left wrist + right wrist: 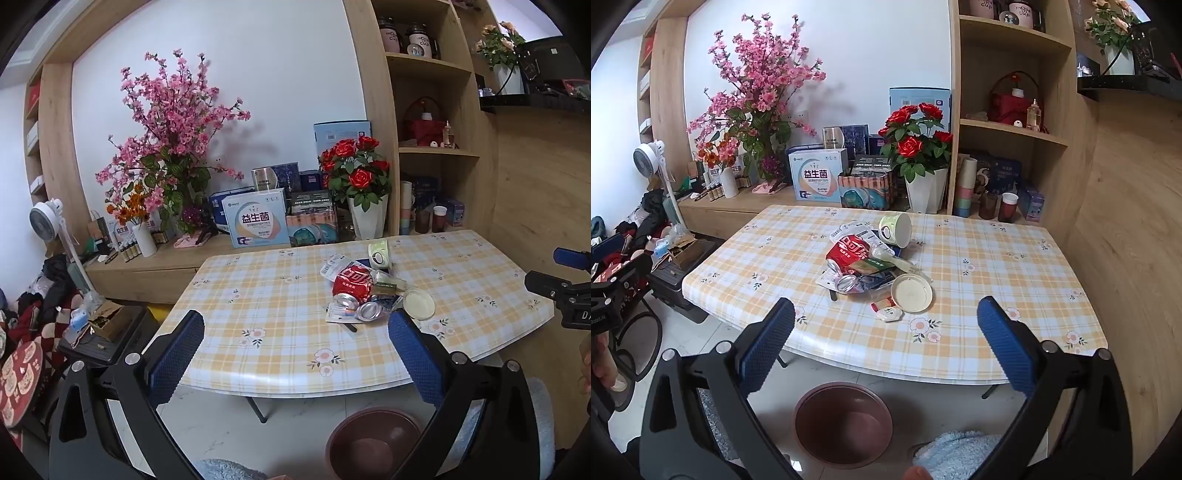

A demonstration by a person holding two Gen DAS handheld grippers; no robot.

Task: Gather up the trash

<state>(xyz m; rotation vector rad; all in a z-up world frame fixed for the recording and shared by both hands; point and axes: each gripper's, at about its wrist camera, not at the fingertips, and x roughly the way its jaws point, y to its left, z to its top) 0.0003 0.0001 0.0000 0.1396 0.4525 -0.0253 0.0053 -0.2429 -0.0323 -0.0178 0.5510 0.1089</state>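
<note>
A heap of trash lies mid-table: a crushed red can (351, 282) (847, 253), a silver can (367, 310) (846, 282), a round pale lid (418, 303) (911, 292), a tipped paper cup (380, 252) (897, 229), wrappers and a small sachet (889, 314). A brown bin (373, 439) (844, 424) stands on the floor under the table's near edge. My left gripper (295, 332) is open, held short of the pile, with nothing between its fingers. My right gripper (886, 321) is open too, back from the table edge. Its black frame (565, 295) shows at the left wrist view's right edge.
The table (266, 295) (979, 266) wears a yellow checked cloth. Behind it a low wooden counter (155, 262) carries boxes, pink blossoms and red roses (916, 144). Wooden shelves (1012, 129) rise at the right. Clutter, a fan (48, 218) and a black case sit on the floor left.
</note>
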